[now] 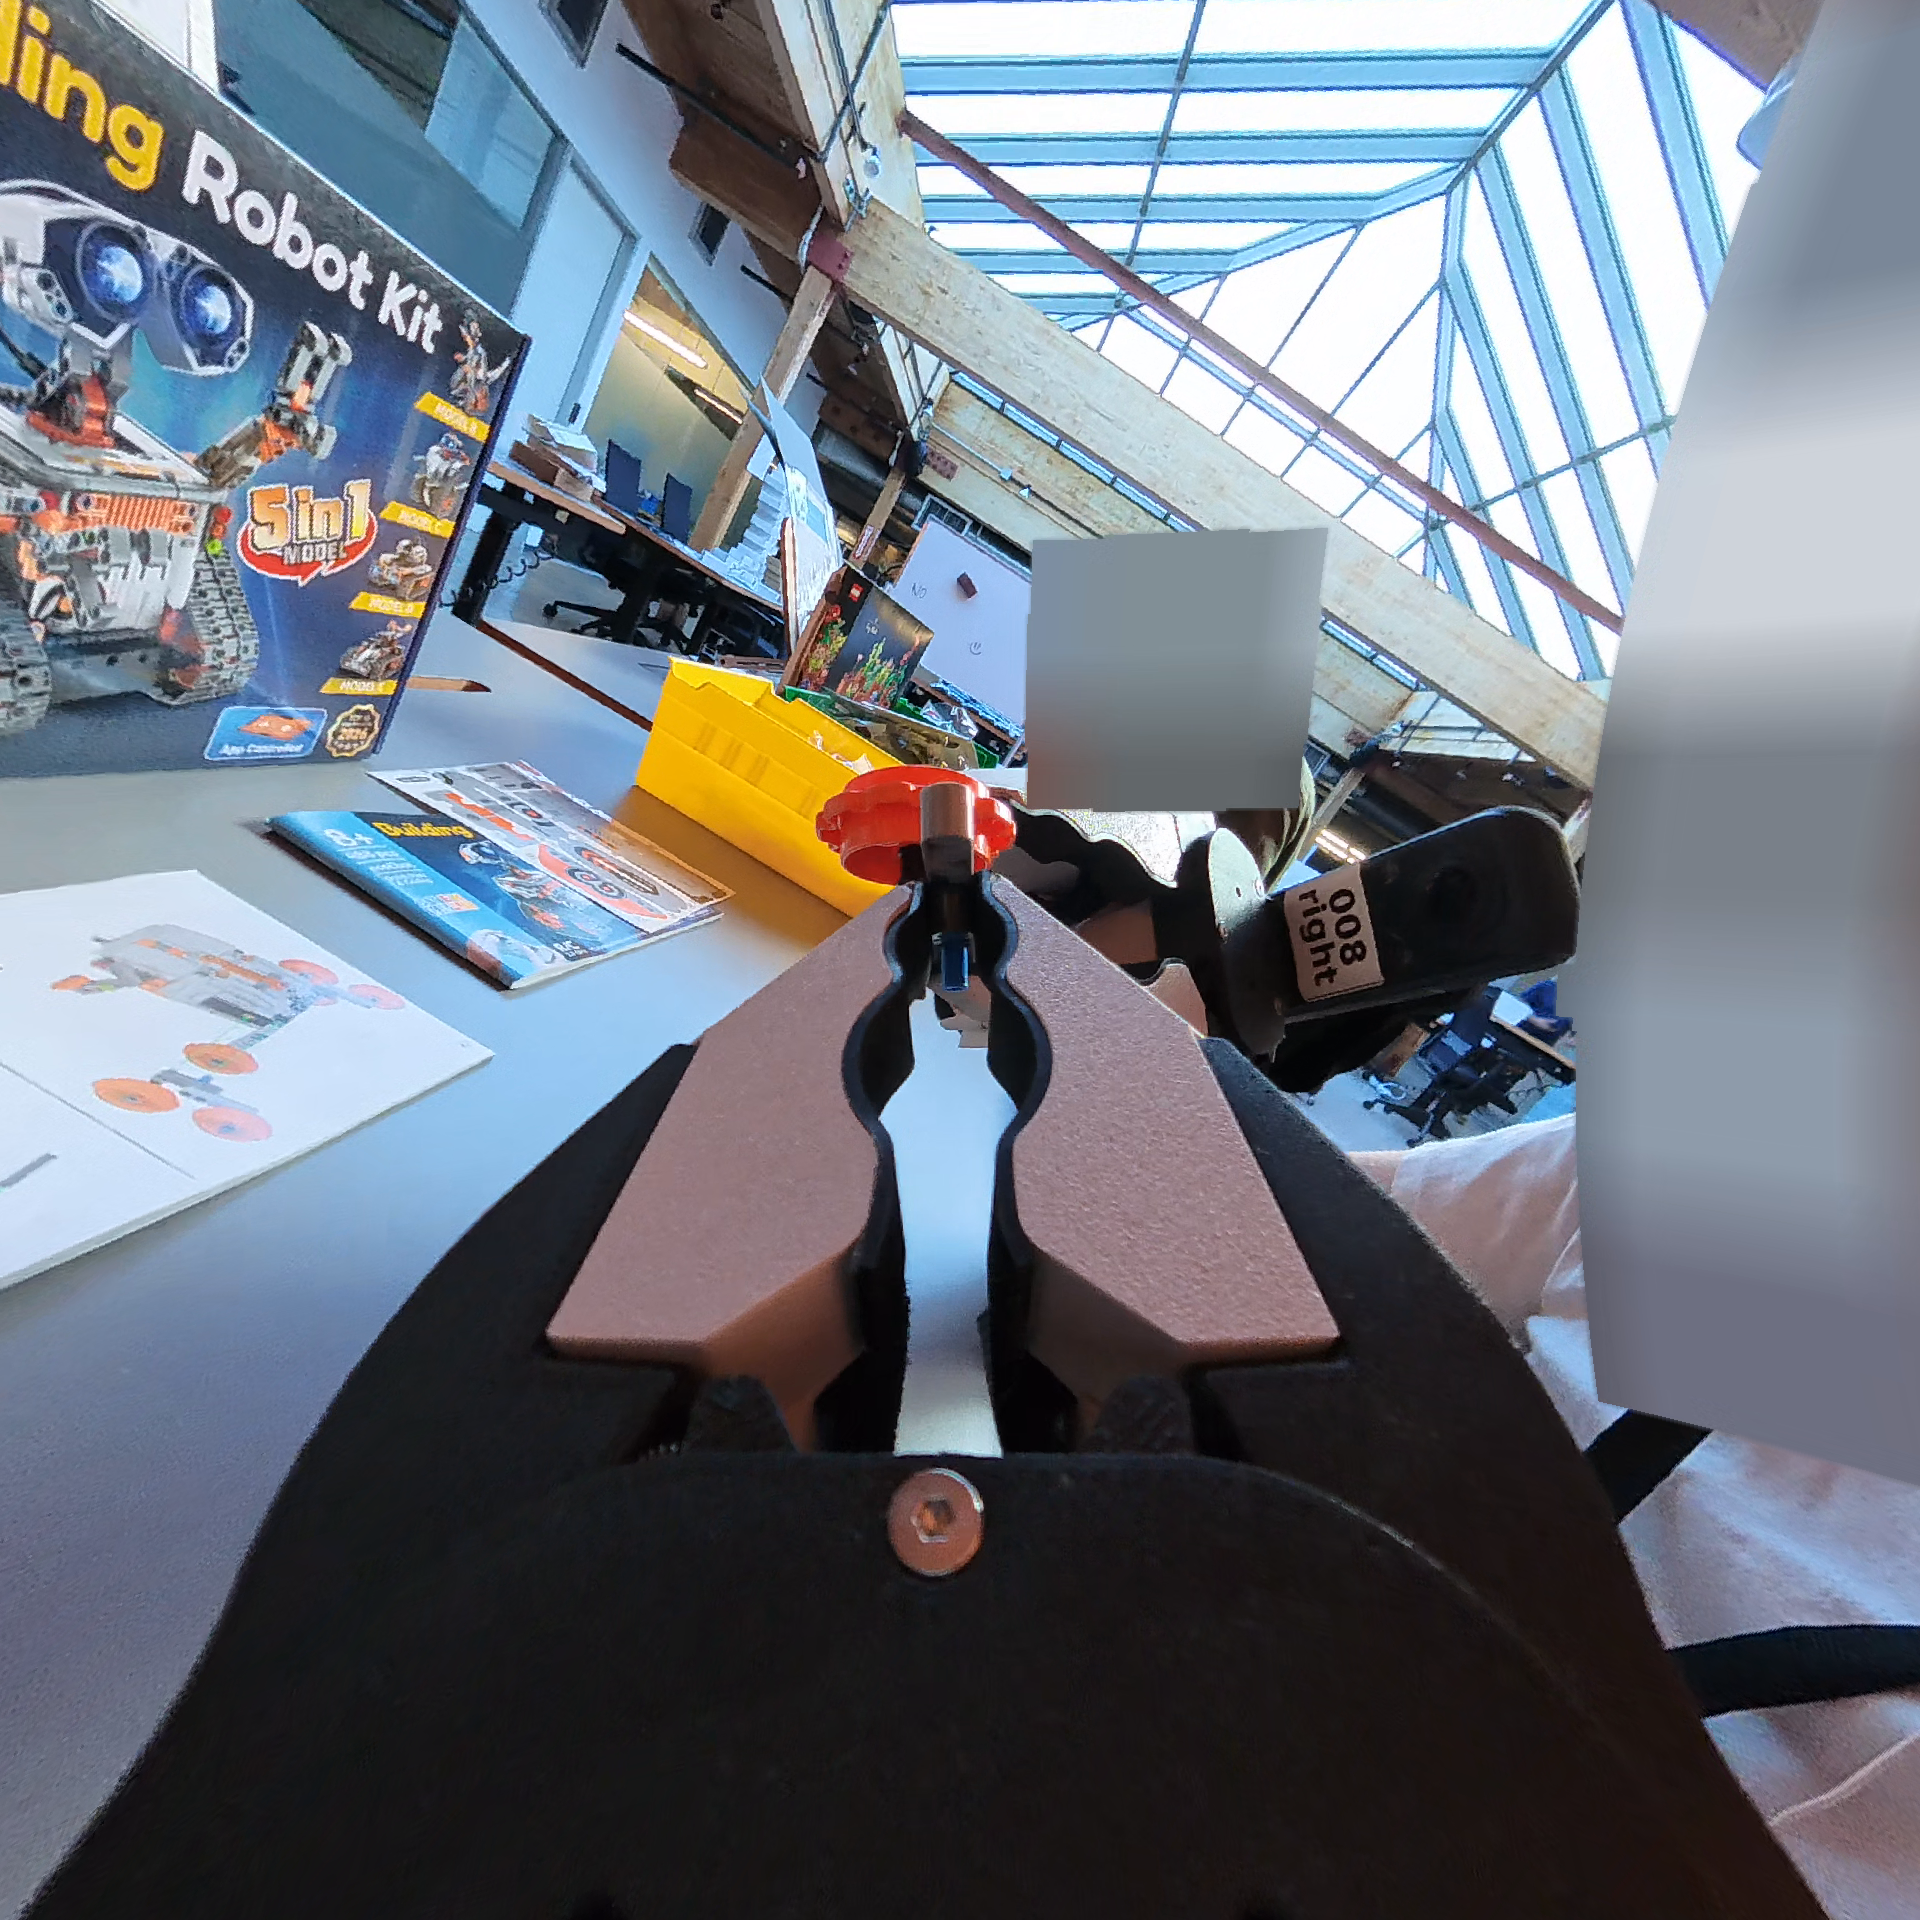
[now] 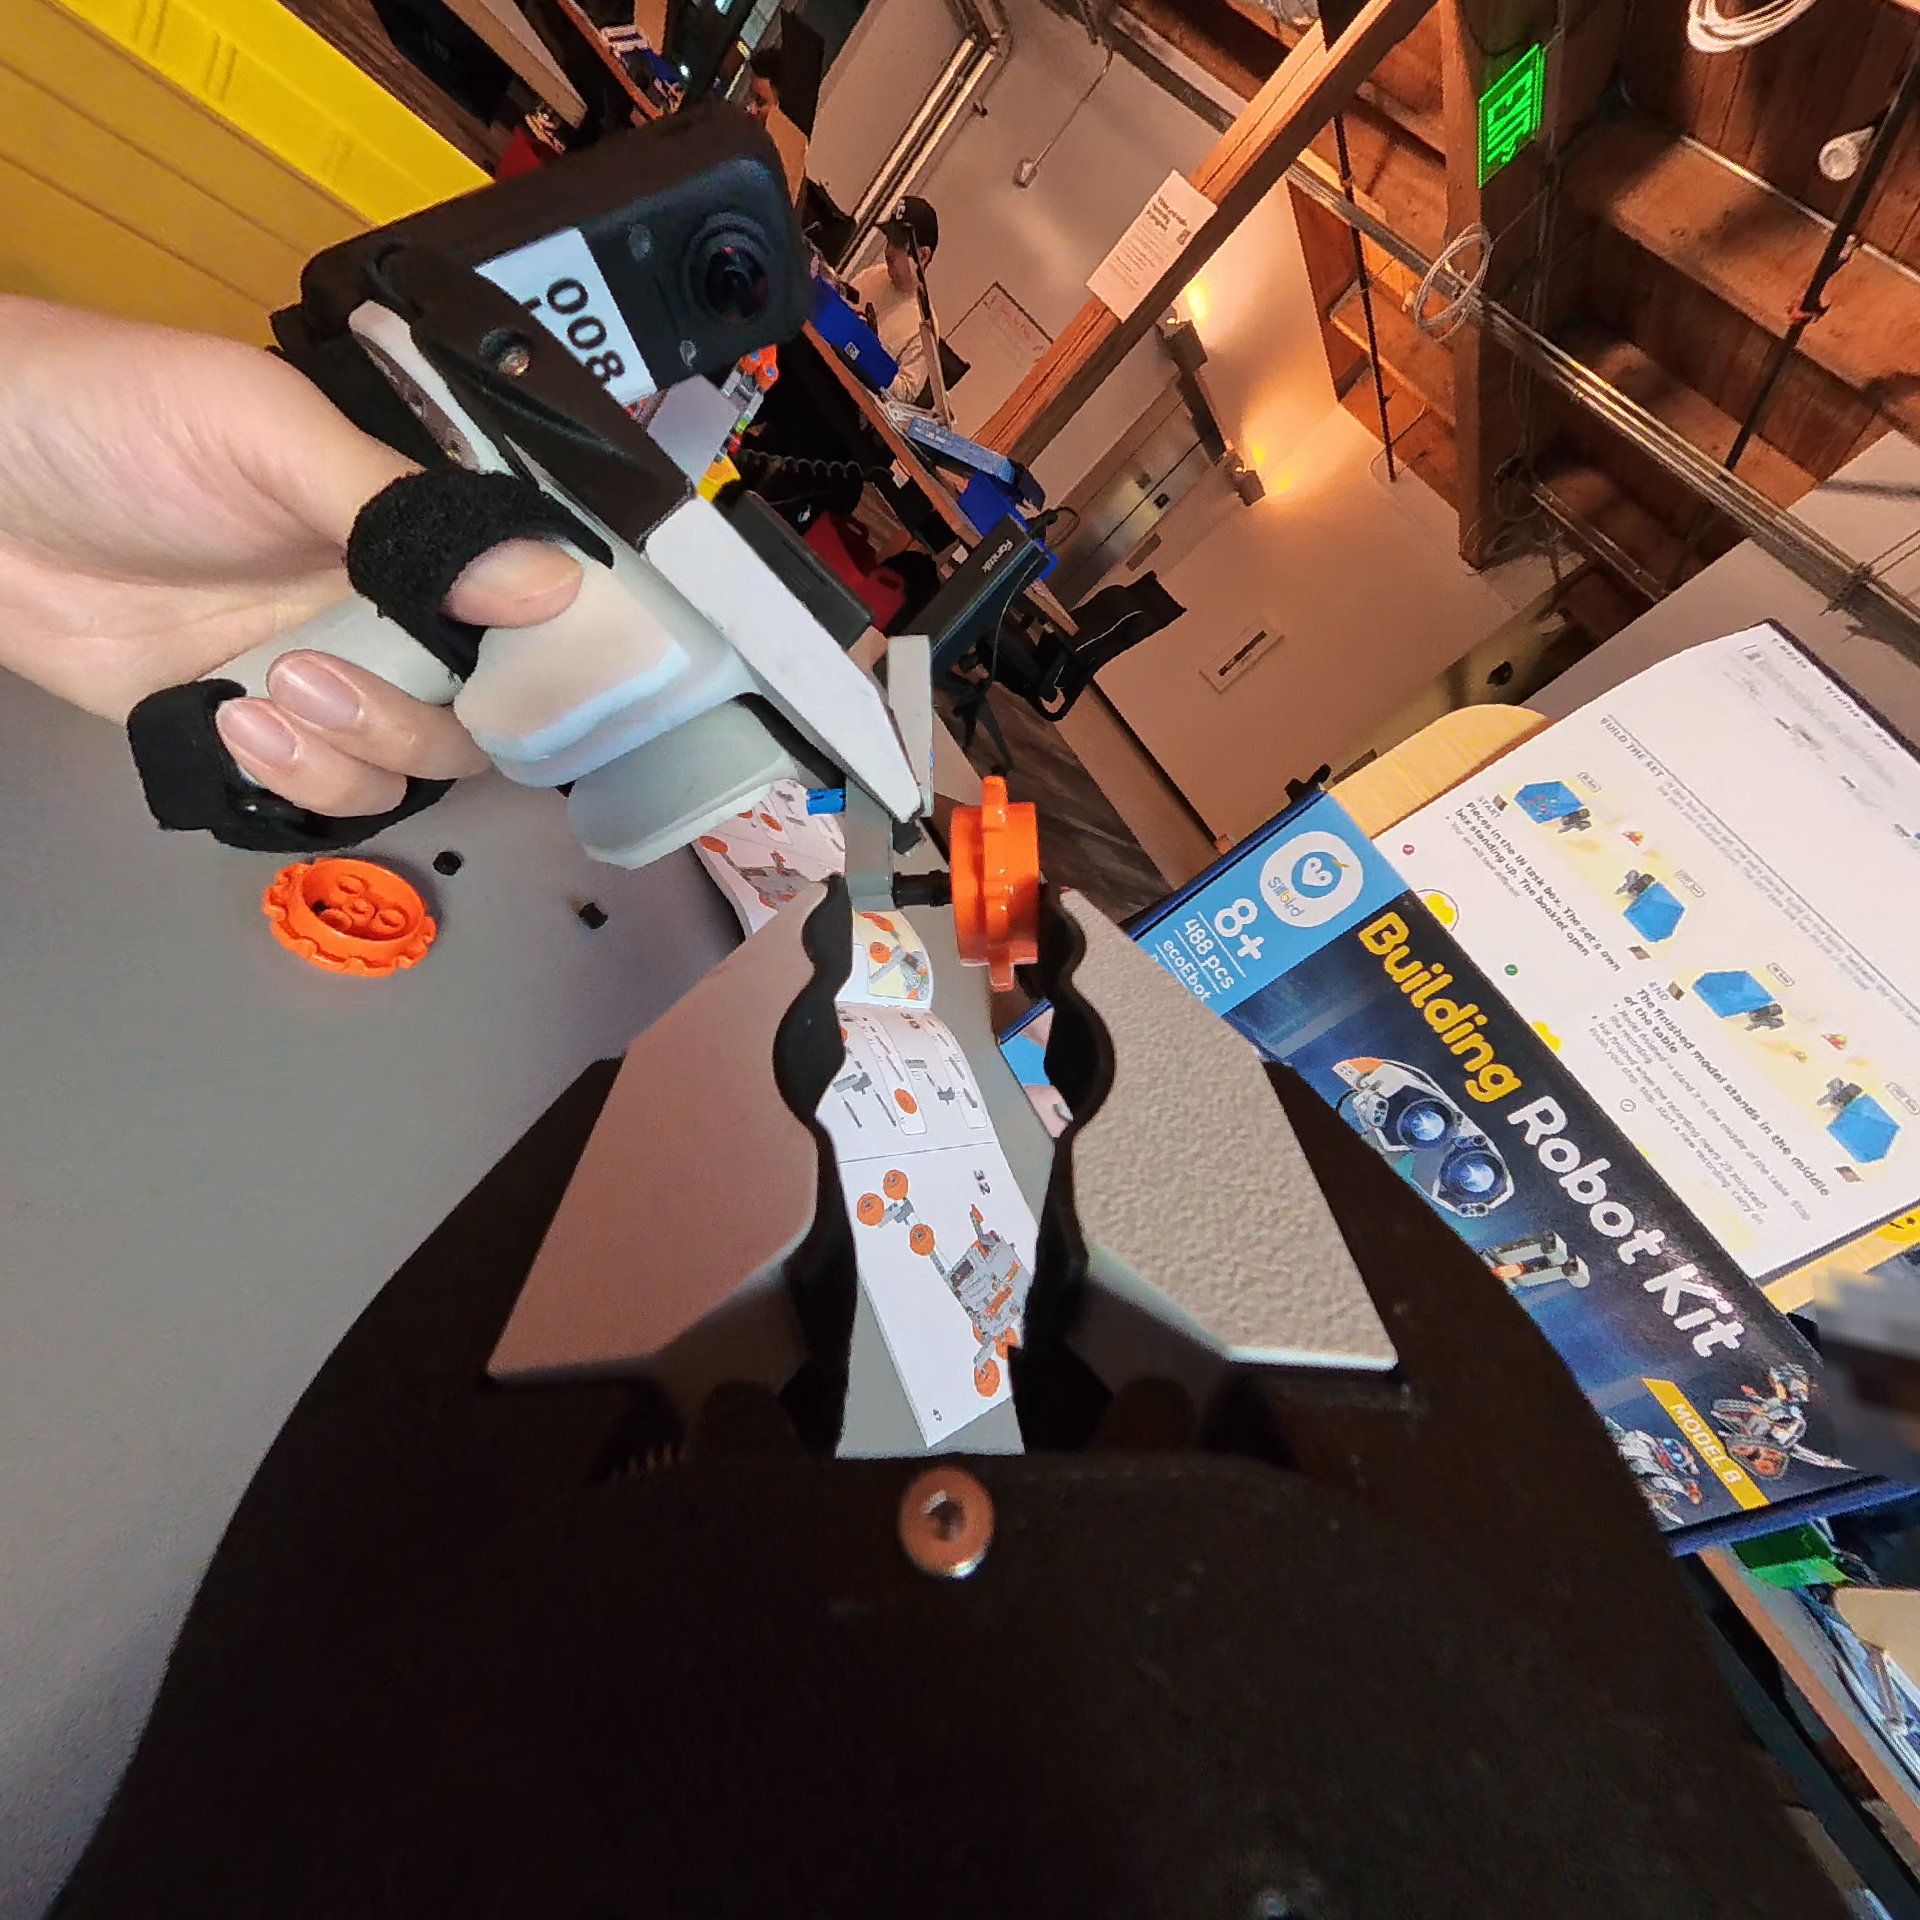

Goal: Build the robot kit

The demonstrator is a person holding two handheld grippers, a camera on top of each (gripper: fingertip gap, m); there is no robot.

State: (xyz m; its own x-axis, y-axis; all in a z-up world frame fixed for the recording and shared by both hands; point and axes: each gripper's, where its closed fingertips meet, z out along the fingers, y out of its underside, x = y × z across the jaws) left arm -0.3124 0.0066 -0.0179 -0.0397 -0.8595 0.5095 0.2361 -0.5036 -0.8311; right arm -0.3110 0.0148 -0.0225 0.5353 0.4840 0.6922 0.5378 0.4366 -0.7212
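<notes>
Two grippers are shown mid-air above a grey tabletop (image 2: 156, 1143). Left gripper (image 1: 948, 914): nearly closed on a small grey-and-black plastic axle piece (image 1: 948, 831). Right gripper (image 2: 940, 935): narrowly parted beside its light, rigid orange plastic gear wheel (image 2: 995, 878), seemingly gripped at the rim.

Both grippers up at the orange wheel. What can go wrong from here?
1. Left gripper pinches the grey piece only at the very tip; a sideways push on the orange wheel may twist it loose.
2. The wheel sits off-centre between the fingers of the open right gripper; closing might bend its black axle.
3. Loose black pins on the table could get knocked.
</notes>
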